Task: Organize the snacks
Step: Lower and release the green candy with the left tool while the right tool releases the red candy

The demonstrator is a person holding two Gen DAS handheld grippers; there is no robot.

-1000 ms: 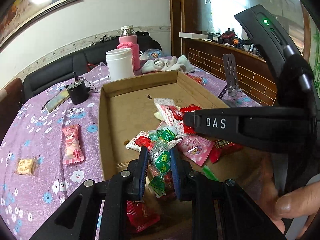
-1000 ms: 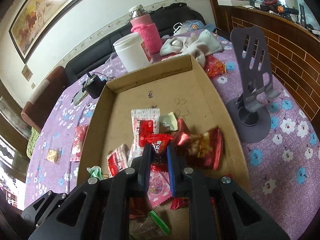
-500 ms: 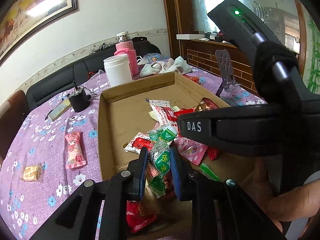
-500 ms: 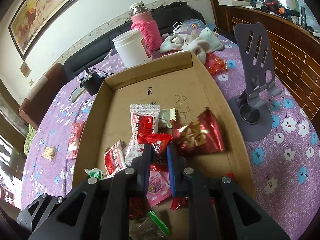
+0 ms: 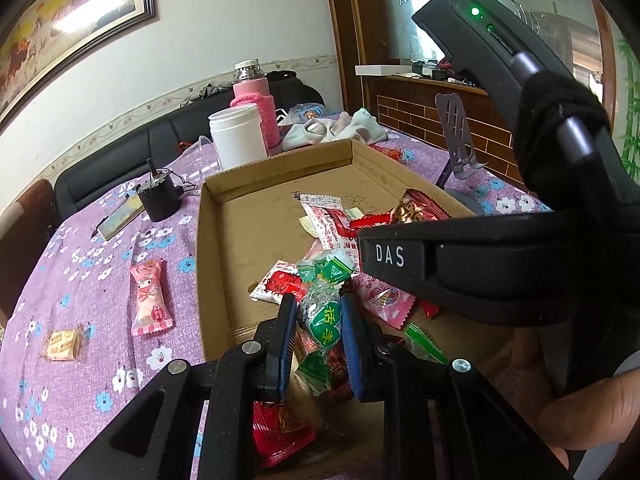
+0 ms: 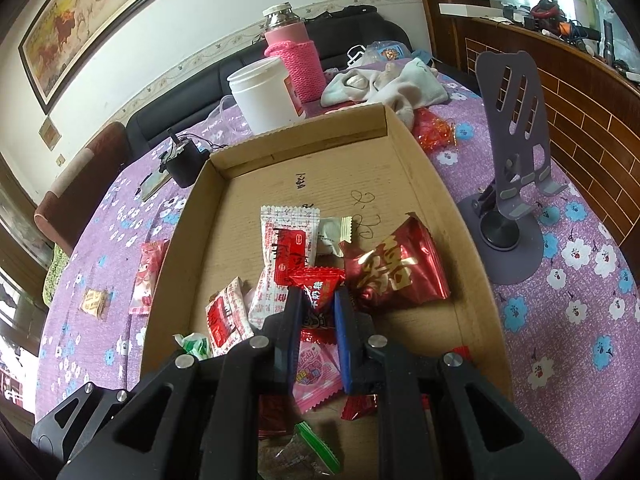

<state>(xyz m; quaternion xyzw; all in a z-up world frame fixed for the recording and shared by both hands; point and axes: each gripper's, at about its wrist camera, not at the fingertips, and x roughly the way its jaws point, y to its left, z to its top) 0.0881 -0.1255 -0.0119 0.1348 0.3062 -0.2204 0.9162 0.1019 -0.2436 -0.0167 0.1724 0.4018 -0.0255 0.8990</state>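
A shallow cardboard tray (image 5: pixel 216 248) (image 6: pixel 400 168) on the purple flowered table holds several wrapped snacks. My left gripper (image 5: pixel 318 310) is shut on a green-wrapped candy (image 5: pixel 322 314), held over the tray's near end. My right gripper (image 6: pixel 316 300) is shut on a small red-wrapped candy (image 6: pixel 318 282) above the pile. Beside it lie a large red foil packet (image 6: pixel 394 270) and a white-and-red sachet (image 6: pixel 286 236). The right gripper's black body (image 5: pixel 500 256) fills the right of the left wrist view, with a person's thumb (image 5: pixel 592 412) on it.
Outside the tray on the left lie a pink snack packet (image 5: pixel 150 298) (image 6: pixel 146 276) and a small tan cracker pack (image 5: pixel 62 344) (image 6: pixel 94 300). Behind stand a white jar (image 6: pixel 264 98), a pink bottle (image 6: pixel 294 58), a crumpled cloth (image 6: pixel 384 84); a grey phone stand (image 6: pixel 512 160) at right.
Both grippers keep their grips and stay in place. The large red foil packet has slid from under the right gripper to lie flat to the right of it in the tray.
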